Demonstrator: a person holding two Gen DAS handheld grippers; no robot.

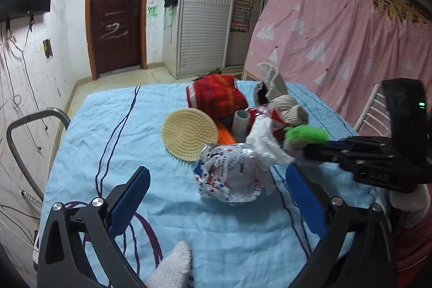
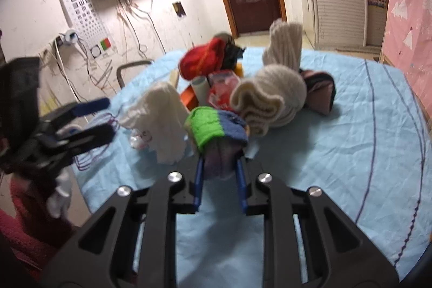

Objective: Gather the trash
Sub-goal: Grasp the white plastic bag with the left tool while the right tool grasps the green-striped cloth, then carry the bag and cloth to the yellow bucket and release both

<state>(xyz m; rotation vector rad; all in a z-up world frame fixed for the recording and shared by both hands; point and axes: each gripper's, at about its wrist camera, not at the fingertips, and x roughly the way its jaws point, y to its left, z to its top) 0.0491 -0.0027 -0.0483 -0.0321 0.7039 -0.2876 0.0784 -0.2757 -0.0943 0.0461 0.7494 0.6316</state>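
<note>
A crumpled silver wrapper [image 1: 232,174] with a printed pattern lies on the blue sheet between the wide-apart fingers of my left gripper [image 1: 217,170], and neither pad touches it. The left gripper is open. Just behind the wrapper lies a wad of white tissue [image 1: 266,143], which the right wrist view shows as a tall white wad [image 2: 162,120]. My right gripper [image 2: 220,161] is shut on a green and blue sock [image 2: 216,130], whose purple end sits between the blue pads. In the left wrist view the right gripper [image 1: 310,149] comes in from the right with the sock's green end [image 1: 305,134] at its tip.
A pile sits mid-table: a cream round bristle pad [image 1: 189,134], a red knit piece [image 1: 216,96], a grey tube [image 1: 240,123], an orange item [image 1: 226,138], a red packet [image 2: 224,91] and cream knit socks [image 2: 270,99]. A metal chair frame [image 1: 24,142] stands left, a pink curtain [image 1: 337,45] right.
</note>
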